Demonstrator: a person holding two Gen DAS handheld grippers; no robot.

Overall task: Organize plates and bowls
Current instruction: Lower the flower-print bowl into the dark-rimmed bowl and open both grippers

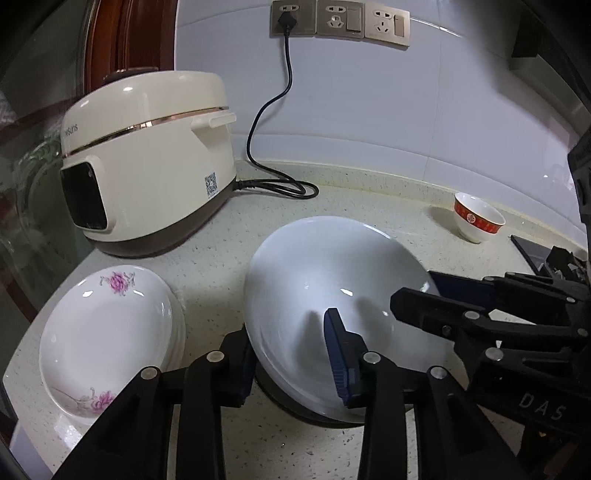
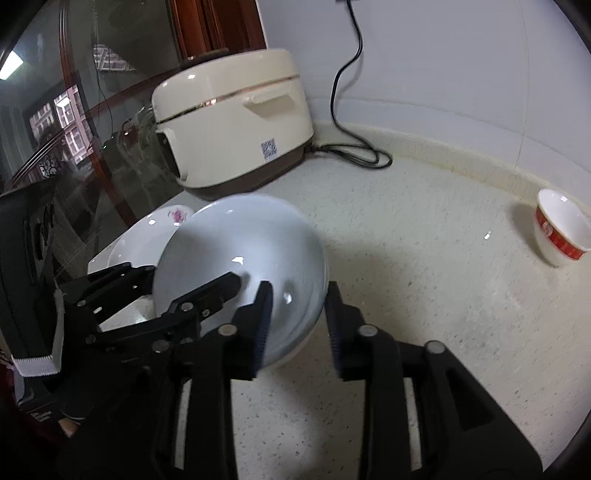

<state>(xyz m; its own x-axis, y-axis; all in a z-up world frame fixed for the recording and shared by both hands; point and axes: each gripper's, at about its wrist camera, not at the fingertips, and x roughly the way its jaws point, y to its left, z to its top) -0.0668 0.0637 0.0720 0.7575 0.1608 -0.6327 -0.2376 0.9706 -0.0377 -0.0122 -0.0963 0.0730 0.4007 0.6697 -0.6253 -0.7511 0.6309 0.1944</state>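
Observation:
A plain white plate (image 1: 325, 280) is held tilted above the counter. My left gripper (image 1: 291, 354) is shut on its near rim, one finger under and one inside. My right gripper (image 2: 297, 325) also straddles the plate's (image 2: 240, 243) right rim with its jaws set wide apart; I cannot tell whether its pads touch the plate. A stack of white plates with pink flowers (image 1: 107, 332) lies at the left, also showing behind the held plate in the right wrist view (image 2: 147, 236). A small white bowl with a red band (image 1: 476, 218) (image 2: 561, 229) stands far right.
A cream rice cooker (image 1: 147, 192) (image 2: 236, 122) stands at the back left, its black cord (image 1: 273, 184) trailing across the counter to a wall socket (image 1: 291, 18). A glass partition (image 2: 55, 129) borders the counter's left edge. A dark object (image 1: 532, 251) lies at the right.

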